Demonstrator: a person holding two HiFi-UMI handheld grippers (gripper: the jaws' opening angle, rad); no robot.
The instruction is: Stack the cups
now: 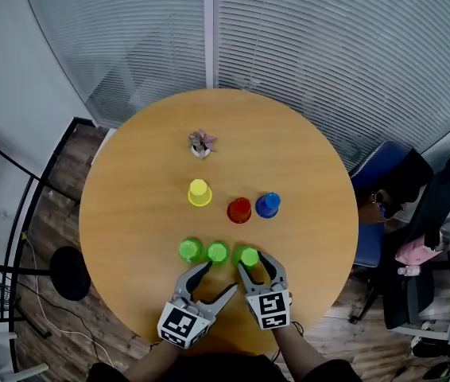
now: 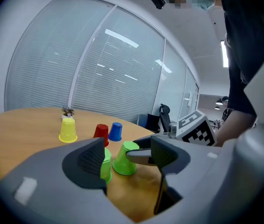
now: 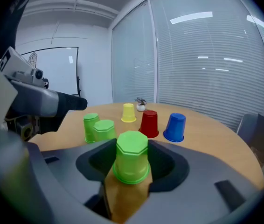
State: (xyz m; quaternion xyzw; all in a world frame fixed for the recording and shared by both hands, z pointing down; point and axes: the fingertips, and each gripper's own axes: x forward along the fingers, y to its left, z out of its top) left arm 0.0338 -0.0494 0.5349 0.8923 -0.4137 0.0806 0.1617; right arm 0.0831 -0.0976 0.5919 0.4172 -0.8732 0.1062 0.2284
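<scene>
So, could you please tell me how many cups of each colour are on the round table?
Green cups: 3
Yellow cup: 1
Red cup: 1
Blue cup: 1
Total: 6 cups

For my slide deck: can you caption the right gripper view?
Right gripper, jaws open, straddles an upside-down green plastic cup on the round wooden table.

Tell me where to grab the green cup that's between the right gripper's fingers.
Grip the green cup on its side wall about mid-height, above the flared rim. It stands upside down, so there's no open lip to pinch, and the wall narrows upward. Come from the near side, nearly level: the right gripper straddles it there, fingers open on both sides.
</scene>
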